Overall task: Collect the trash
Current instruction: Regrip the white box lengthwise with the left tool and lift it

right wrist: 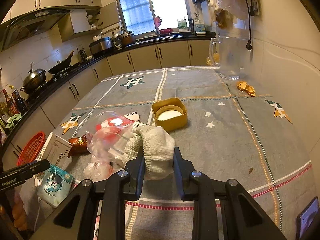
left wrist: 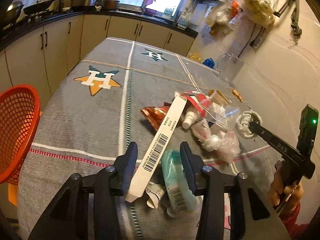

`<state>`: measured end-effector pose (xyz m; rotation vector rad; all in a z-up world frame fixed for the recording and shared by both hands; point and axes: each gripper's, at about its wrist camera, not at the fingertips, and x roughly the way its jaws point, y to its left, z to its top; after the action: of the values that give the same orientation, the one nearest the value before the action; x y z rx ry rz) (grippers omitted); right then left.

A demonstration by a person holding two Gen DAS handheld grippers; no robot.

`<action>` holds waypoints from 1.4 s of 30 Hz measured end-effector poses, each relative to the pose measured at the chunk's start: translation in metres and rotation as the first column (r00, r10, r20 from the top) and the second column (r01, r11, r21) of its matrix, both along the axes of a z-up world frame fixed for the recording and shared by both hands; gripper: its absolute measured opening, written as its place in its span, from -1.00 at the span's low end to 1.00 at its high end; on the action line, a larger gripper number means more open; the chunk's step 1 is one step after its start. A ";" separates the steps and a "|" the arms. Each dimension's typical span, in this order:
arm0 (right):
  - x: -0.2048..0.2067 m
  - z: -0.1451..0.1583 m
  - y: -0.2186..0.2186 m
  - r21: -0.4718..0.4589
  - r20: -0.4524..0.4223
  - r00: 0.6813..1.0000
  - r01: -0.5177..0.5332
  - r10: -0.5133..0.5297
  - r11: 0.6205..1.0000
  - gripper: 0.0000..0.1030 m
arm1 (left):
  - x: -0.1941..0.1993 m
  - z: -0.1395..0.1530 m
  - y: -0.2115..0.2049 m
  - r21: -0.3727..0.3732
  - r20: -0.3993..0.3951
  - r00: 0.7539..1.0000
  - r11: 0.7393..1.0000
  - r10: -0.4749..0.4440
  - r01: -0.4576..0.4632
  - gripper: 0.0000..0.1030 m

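Note:
My left gripper [left wrist: 159, 154] stands open over the trash pile on the grey tablecloth [left wrist: 80, 116]. A long white barcoded box [left wrist: 160, 146] and a teal packet [left wrist: 176, 176] lie between its jaws, and a strip of cloth shows between the left pad and the box. My right gripper [right wrist: 158, 152] is shut on a grey-white knit glove [right wrist: 156, 146]; in the left wrist view it [left wrist: 251, 124] holds that glove [left wrist: 245, 127] at the right of the pile. The pile also holds a brown snack wrapper [left wrist: 156, 114], a clear bag with red print [right wrist: 112, 134] and crumpled plastic [left wrist: 220, 142].
An orange-red mesh basket [left wrist: 18, 130] hangs off the table's left edge. A yellow square lid [right wrist: 170, 114] sits mid-table. A glass pitcher [right wrist: 228, 58] and orange peel [right wrist: 246, 88] are by the far right wall. A phone [right wrist: 308, 218] lies at the near right. Kitchen counters ring the table.

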<state>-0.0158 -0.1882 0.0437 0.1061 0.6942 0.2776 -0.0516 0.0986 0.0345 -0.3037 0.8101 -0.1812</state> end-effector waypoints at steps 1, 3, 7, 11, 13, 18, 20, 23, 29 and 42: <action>0.001 0.001 0.000 0.000 0.001 1.000 -0.001 0.001 1.000 -0.45 | 0.002 -0.001 0.002 0.000 -0.004 1.000 1.000 0.004 -0.004 -0.17; 0.000 0.002 0.002 -0.003 0.003 1.000 -0.004 0.004 1.000 -0.45 | 0.005 -0.004 0.005 -0.007 -0.015 1.000 1.000 0.009 -0.009 -0.17; -0.001 0.003 0.003 -0.002 0.004 1.000 -0.005 0.005 1.000 -0.45 | 0.009 -0.007 0.006 -0.024 -0.026 1.000 1.000 -0.008 0.007 -0.29; -0.004 0.005 0.002 0.004 0.009 1.000 -0.008 0.008 1.000 -0.45 | 0.007 -0.005 -0.001 -0.010 -0.013 1.000 1.000 -0.028 0.028 -0.58; -0.006 0.009 0.000 0.011 0.020 1.000 -0.004 0.004 1.000 -0.45 | 0.005 -0.003 -0.003 0.001 -0.001 1.000 1.000 -0.030 0.030 -0.59; -0.015 0.022 -0.003 0.019 0.057 0.998 0.002 -0.004 1.000 -0.45 | -0.003 0.009 -0.002 0.020 0.041 0.999 1.000 -0.017 0.016 -0.65; -0.017 0.026 -0.002 0.025 0.064 0.998 -0.003 0.002 1.000 -0.45 | -0.007 0.015 -0.001 0.024 0.061 0.998 1.000 -0.012 0.010 -0.65; -0.022 0.030 0.002 0.030 0.075 0.997 -0.018 0.015 0.999 -0.45 | -0.011 0.022 0.000 0.029 0.084 0.996 1.000 -0.006 0.004 -0.65; -0.028 0.035 0.010 0.031 0.085 0.995 -0.052 0.049 0.998 -0.45 | -0.008 0.018 0.001 0.037 0.055 0.998 0.999 -0.019 0.017 -0.65; -0.025 0.030 0.014 0.032 0.063 0.995 -0.076 0.074 0.997 -0.45 | 0.004 -0.007 -0.004 0.083 -0.032 0.999 0.996 -0.009 0.011 -0.65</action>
<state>-0.0408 -0.1745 0.0735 0.1037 0.6328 0.3636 -0.0475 0.0949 0.0273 -0.2245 0.8488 -0.1519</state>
